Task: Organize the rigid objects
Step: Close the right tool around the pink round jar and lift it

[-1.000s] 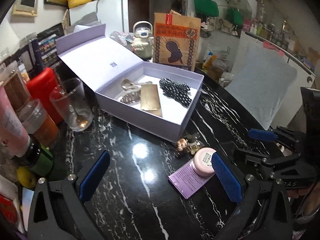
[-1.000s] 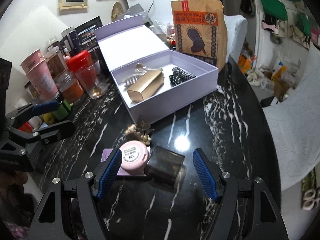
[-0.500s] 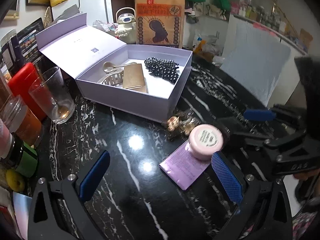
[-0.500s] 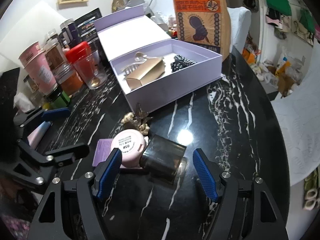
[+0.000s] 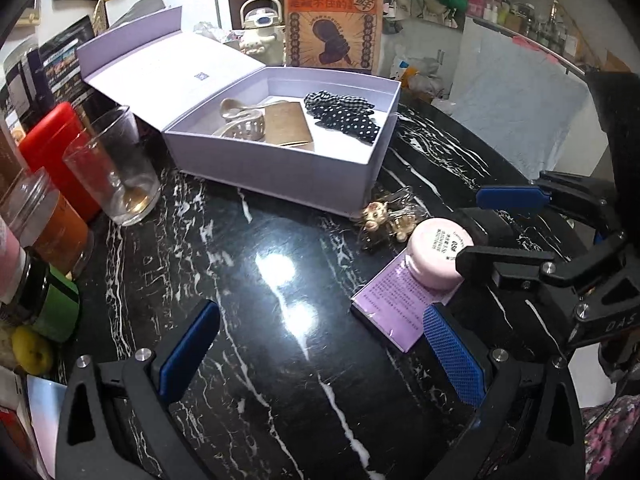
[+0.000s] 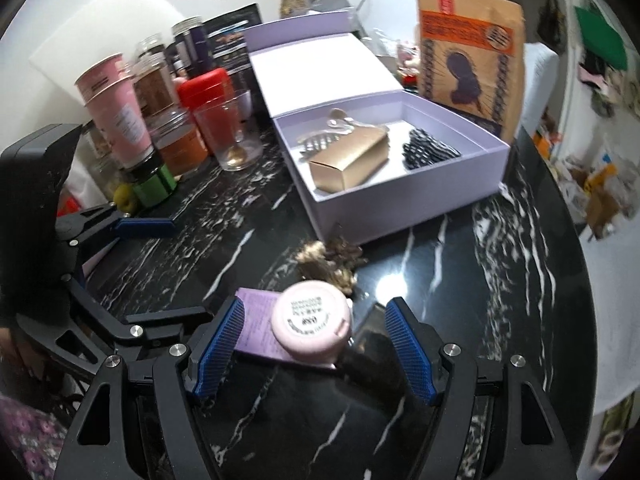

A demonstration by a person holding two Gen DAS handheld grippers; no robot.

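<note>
A pink round jar (image 6: 312,326) stands on a flat purple box (image 6: 256,330), with a dark see-through bottle (image 6: 372,354) lying right beside it. My right gripper (image 6: 314,350) is open around the jar and the bottle; its pads (image 6: 218,348) stay clear of both. A gold hair ornament (image 6: 328,260) lies just beyond. The open lavender box (image 5: 280,172) holds a gold carton (image 5: 288,124), a silver clip (image 5: 244,126) and a black dotted scrunchie (image 5: 344,114). My left gripper (image 5: 320,354) hangs open over bare marble, left of the purple box (image 5: 396,304).
A drinking glass (image 5: 116,168), a red container (image 5: 56,148) and several jars and cups crowd the table's left side. A brown paper bag (image 5: 332,24) and a kettle-shaped jug (image 5: 260,24) stand behind the box. The round table's edge (image 6: 576,248) curves on the right.
My right gripper slid left, so the pink jar now sits between its fingers instead of mainly the dark bottle. The left gripper sank closer to the table.
</note>
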